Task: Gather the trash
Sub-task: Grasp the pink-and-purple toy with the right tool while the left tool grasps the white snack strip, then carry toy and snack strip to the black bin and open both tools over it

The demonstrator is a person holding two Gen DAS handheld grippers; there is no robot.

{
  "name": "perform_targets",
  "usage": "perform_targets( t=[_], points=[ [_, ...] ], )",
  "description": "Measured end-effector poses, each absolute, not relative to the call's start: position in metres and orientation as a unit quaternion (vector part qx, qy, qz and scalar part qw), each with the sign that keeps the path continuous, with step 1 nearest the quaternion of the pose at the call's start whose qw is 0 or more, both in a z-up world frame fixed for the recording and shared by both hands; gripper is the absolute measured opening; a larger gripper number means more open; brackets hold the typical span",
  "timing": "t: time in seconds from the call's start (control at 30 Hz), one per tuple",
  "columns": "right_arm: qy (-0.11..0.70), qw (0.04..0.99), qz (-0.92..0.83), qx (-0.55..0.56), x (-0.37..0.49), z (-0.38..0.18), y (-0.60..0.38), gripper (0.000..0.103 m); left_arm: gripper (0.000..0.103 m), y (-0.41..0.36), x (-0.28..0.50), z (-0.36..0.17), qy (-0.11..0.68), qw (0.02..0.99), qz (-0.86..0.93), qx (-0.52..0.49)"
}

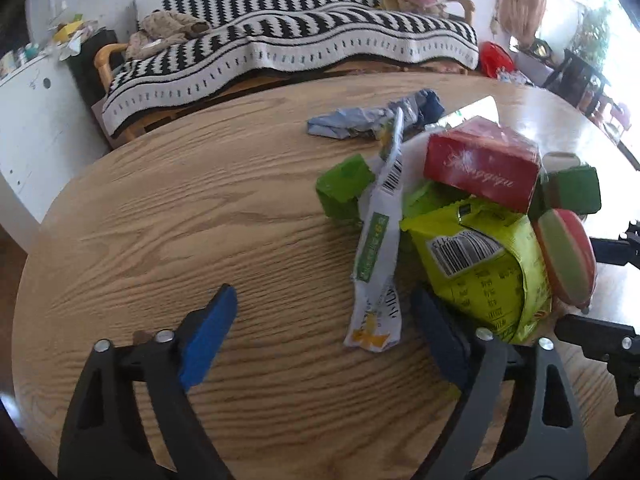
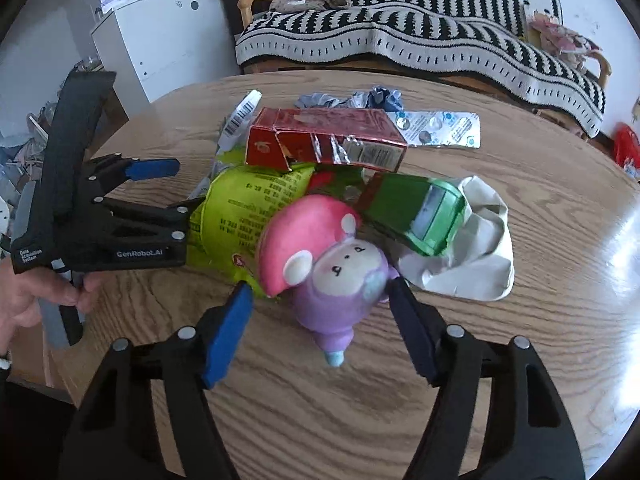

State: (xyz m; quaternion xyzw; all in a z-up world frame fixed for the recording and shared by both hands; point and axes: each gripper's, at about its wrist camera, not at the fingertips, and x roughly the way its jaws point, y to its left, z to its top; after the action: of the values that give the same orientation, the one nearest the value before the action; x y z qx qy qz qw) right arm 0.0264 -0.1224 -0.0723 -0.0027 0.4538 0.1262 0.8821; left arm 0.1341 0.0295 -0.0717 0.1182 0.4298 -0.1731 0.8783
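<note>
your left gripper (image 1: 324,344) is standing with its blue pads apart over the wooden table (image 1: 160,240), clamping nothing; the white wrapper (image 1: 378,276) with a barcode is lying between the pads, its lower end nearest you, touching neither. just beyond the right pad the lime snack bag (image 1: 484,272) is showing a barcode and small print too fine to read. past it the red box (image 1: 480,168) is sitting on top of the heap, with cursive script that is reading upside down and not clearly. a green carton (image 1: 344,188) is lying left of the wrapper and a crumpled blue-grey wrapper (image 1: 360,120) farther out.

your right gripper (image 2: 320,332) is also open, its pads flanking the purple plush toy (image 2: 340,280) with a pink cap without pressing on it. beyond the toy the green box (image 2: 412,212) is resting on a crumpled white bag (image 2: 480,264), half hiding it. farthest out a blister pack (image 2: 436,128) is lying, its print unreadable. off to the left, the other gripper's body is reading "genrobot.ai" and "data acquisition system", held by your hand (image 2: 36,300), cut off at the edge.
</note>
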Motion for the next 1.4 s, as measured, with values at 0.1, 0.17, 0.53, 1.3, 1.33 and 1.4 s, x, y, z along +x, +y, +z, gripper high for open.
perform_targets(
  t=[0.1,0.17,0.53,1.3,1.33,1.4],
  points=[
    [0.451,0.885,0.115,-0.014,0.026,-0.072,-0.122,0.045,0.057,0.028,0.136,-0.069,0.428,0.877,-0.188,0.114],
    [0.446,0.887,0.119,-0.007,0.023,-0.069,-0.126,0.042,0.039,0.029,0.136,-0.068,0.432,0.874,-0.193,0.107],
    [0.409,0.904,0.126,0.009,0.000,-0.031,-0.136,0.037,0.010,0.037,0.120,-0.043,0.434,0.876,-0.184,0.101],
    [0.367,0.928,0.030,0.059,-0.087,0.023,-0.268,0.037,0.010,-0.063,0.044,0.013,0.393,0.876,-0.264,0.095],
    [0.367,0.928,0.019,0.063,-0.094,0.023,-0.280,0.037,0.010,-0.075,0.040,0.014,0.391,0.873,-0.275,0.097],
    [0.367,0.927,-0.012,0.075,-0.113,0.025,-0.313,0.037,0.010,-0.104,0.028,0.014,0.387,0.866,-0.300,0.103]
  ],
)
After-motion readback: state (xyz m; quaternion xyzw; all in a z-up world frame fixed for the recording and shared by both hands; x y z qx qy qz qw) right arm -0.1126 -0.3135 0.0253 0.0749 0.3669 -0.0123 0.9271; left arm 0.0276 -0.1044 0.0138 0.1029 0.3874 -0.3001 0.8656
